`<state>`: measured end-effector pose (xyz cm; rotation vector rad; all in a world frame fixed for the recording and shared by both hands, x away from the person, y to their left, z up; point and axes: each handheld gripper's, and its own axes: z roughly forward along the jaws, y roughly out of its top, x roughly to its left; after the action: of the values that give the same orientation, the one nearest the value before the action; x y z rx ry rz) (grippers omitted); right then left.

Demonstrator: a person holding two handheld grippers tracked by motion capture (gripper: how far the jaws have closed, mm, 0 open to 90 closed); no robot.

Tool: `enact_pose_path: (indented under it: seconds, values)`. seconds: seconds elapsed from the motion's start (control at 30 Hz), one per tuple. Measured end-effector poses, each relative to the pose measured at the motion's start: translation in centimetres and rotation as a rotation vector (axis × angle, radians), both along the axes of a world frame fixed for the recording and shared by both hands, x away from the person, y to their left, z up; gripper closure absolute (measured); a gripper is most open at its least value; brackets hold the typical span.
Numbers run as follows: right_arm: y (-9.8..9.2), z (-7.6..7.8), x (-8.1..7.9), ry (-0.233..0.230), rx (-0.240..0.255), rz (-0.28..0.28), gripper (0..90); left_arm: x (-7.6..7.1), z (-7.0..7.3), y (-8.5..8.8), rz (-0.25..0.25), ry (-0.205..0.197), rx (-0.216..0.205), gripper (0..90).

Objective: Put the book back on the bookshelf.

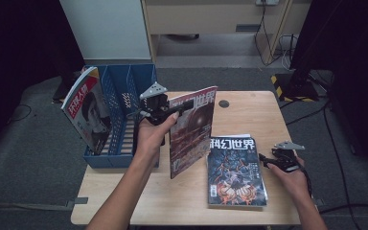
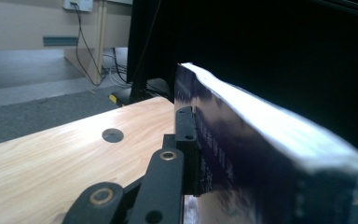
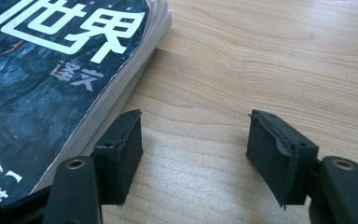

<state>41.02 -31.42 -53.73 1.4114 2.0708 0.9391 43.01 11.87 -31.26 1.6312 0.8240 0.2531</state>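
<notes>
Landmark: the blue file rack (image 1: pixel 124 115), standing at the table's (image 1: pixel 249 110) left rear corner.

Inside the rack's leftmost slot: a red-and-white magazine (image 1: pixel 84 112), upright, leaning left, top well above the rack wall.

Just right of the rack: left gripper (image 1: pixel 184 106), held up off the table in the person's left hand (image 1: pixel 149 134). Jaws pressed together on the top edge of a red-covered magazine (image 1: pixel 191 132). The magazine hangs upright, cover facing the person, lower edge clear of the tabletop, close beside the rack's right wall. In the left gripper view the same magazine (image 2: pixel 270 154) runs edge-on past the gripper (image 2: pixel 193 140), pale page block on top; the near pad lies flat against the dark cover.

Further right of the rack, well apart from it: a short stack of dark-covered magazines (image 1: pixel 235 170), lying flat on the table with white characters across the top.

Farthest from the rack, just right of the stack: right gripper (image 1: pixel 264 160), low over the table in the right hand (image 1: pixel 292 179). In the right gripper view its jaws (image 3: pixel 193 149) stand spread with bare wood between them; nothing held. Its left pad sits just beside the stack's (image 3: pixel 51 79) page edge; cannot tell if they touch.
</notes>
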Motion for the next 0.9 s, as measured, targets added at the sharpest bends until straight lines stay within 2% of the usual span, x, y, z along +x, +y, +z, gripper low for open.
enact_pose_path:
  seconds: [0.3, 0.9]
  values:
    - [0.0, 0.0, 0.0, 0.001, 0.0, 0.002, 35.2, -0.6, 1.1, 1.6, 0.049, -0.015, -0.003, 83.6]
    - [0.0, 0.0, 0.0, 0.003, -0.001, 0.006, 34.4, -1.2, 2.4, 4.2, 0.101, -0.029, -0.02, 83.6]
